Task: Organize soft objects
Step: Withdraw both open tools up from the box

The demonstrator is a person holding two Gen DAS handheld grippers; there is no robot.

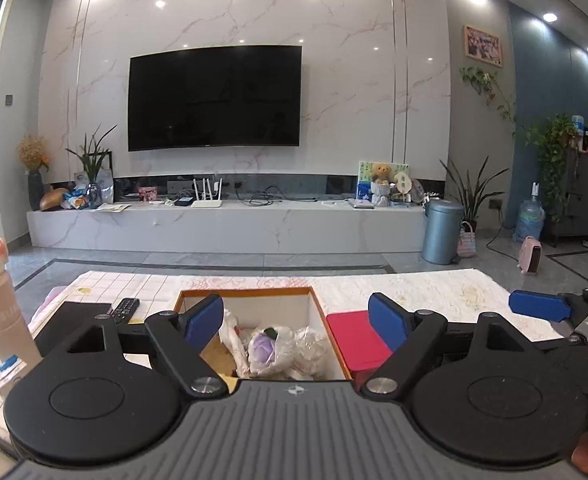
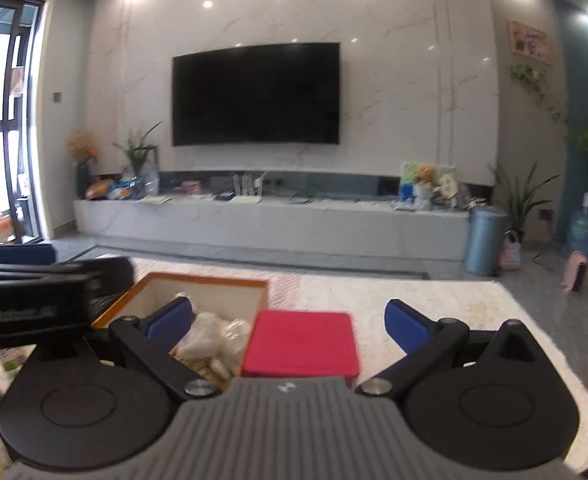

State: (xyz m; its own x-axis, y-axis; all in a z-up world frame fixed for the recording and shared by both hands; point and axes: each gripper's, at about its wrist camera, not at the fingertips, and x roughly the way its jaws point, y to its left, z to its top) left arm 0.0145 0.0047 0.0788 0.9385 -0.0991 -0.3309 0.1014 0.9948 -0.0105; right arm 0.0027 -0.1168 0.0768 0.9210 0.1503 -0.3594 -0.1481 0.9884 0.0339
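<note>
Both grippers level-ish, tilted slightly down over the table (image 1: 434, 284). Left gripper (image 1: 296, 322) wide open, empty; box (image 1: 250, 292) of bagged soft items (image 1: 268, 350) below, between the fingers. Right gripper (image 2: 290, 326) wide open, empty, above red lid (image 2: 302, 342) just right of the box.

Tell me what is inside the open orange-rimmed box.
The orange-rimmed cardboard box holds crumpled clear plastic bags, one wrapping a purple soft item. Anything beneath the bags is covered.

No text, label or number is legible anywhere.
</note>
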